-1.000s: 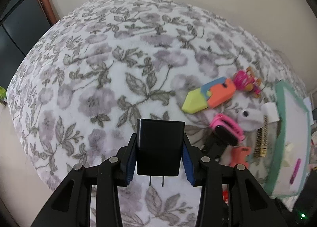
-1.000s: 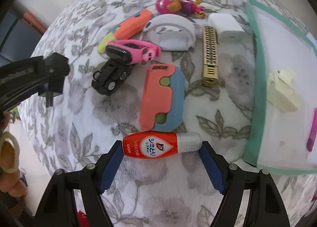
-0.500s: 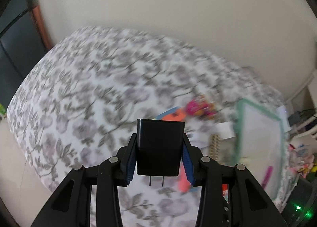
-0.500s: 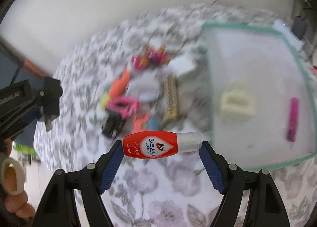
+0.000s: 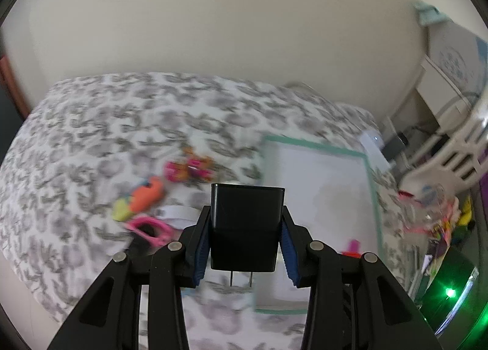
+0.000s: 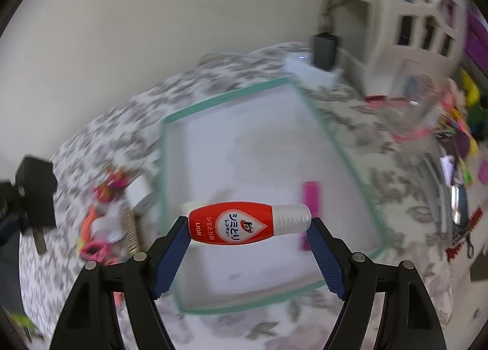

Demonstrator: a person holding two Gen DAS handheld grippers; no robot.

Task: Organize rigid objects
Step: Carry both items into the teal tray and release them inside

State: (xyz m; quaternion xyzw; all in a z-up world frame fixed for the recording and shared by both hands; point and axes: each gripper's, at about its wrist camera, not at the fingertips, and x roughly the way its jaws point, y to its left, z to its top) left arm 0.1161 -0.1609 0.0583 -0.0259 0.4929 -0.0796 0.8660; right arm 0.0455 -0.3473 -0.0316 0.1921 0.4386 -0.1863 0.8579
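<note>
The right gripper (image 6: 248, 229) clamps a red bottle (image 6: 248, 226) crosswise above the green-rimmed tray (image 6: 231, 95). The left gripper (image 5: 247, 240) grips a black charger (image 5: 247, 221), prongs down, beside the tray's near-left rim, toys beyond.

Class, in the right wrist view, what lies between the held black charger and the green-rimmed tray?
A blurred cluster of toys lies on the floral cloth between the black charger and the green-rimmed tray.
</note>
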